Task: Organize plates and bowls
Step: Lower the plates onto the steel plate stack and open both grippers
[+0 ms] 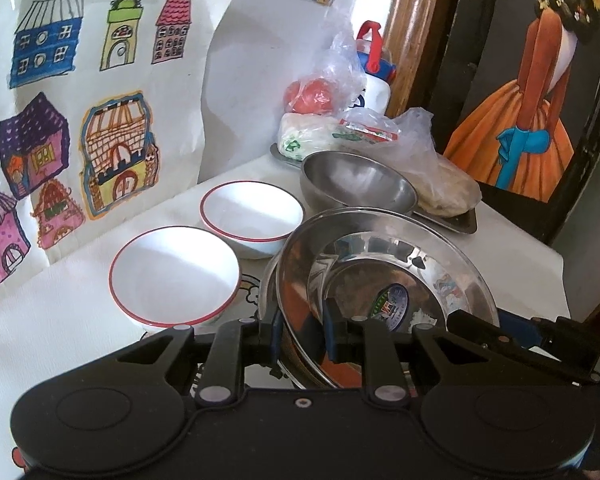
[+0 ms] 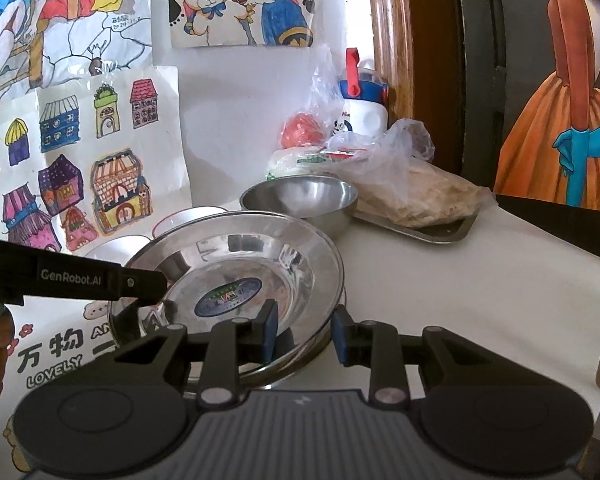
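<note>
The left gripper (image 1: 302, 334) has its jaws narrowed onto the rim of a steel plate (image 1: 384, 276), holding it tilted above a second steel plate (image 2: 300, 354) that lies on the bench (image 2: 480, 280). The right gripper (image 2: 304, 334) straddles the plate's near rim with its jaws partly apart; the pads look clear of the metal, so it seems to grip nothing. The plates, then, are nearly stacked but the top one is not yet set down flat. Two white bowls with red rims (image 1: 174, 276) (image 1: 252, 212) stand side by side to the left, not nested, and a steel bowl (image 1: 358, 184) sits alone behind the plates. In my judgement the task is early: the bowls remain to be gathered.
</note>
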{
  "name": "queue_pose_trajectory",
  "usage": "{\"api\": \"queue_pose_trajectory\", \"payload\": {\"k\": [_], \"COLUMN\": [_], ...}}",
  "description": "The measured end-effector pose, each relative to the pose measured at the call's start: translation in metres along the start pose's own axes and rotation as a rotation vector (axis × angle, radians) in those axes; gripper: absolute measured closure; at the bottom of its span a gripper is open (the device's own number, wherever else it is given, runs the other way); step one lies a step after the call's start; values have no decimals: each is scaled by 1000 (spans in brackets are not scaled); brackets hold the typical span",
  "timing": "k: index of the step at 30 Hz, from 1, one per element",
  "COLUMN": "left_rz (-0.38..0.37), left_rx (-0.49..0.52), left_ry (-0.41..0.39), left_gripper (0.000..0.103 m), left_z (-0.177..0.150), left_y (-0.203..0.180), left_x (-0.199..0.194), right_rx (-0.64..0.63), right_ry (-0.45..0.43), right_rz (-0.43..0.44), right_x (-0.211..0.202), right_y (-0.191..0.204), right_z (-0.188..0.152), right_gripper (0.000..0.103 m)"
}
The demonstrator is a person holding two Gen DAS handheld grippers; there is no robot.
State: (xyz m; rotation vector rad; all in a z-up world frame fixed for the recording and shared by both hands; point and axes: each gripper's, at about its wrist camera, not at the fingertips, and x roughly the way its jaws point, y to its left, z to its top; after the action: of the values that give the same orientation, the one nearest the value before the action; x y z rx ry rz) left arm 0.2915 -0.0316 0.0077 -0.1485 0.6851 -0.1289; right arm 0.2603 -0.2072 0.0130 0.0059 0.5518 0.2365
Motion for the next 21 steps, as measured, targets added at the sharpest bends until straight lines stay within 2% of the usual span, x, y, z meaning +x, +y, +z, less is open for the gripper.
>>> {"api": "queue_pose_trajectory", "payload": {"k": [5,21], "left_rz": [-2,15], "left_rx": [8,41], "left_ry": [24,30], "left_gripper": [80,79], "left_z": [-2,-3], "left_y": [-4,-9], "left_x": [4,9], "right_rx": [2,-28], "right_ry": [15,36], "right_rz": [-10,-44], "right_x": [1,11], "right_y": [-2,3], "right_z": [-1,-4], "right_gripper": [70,65]}}
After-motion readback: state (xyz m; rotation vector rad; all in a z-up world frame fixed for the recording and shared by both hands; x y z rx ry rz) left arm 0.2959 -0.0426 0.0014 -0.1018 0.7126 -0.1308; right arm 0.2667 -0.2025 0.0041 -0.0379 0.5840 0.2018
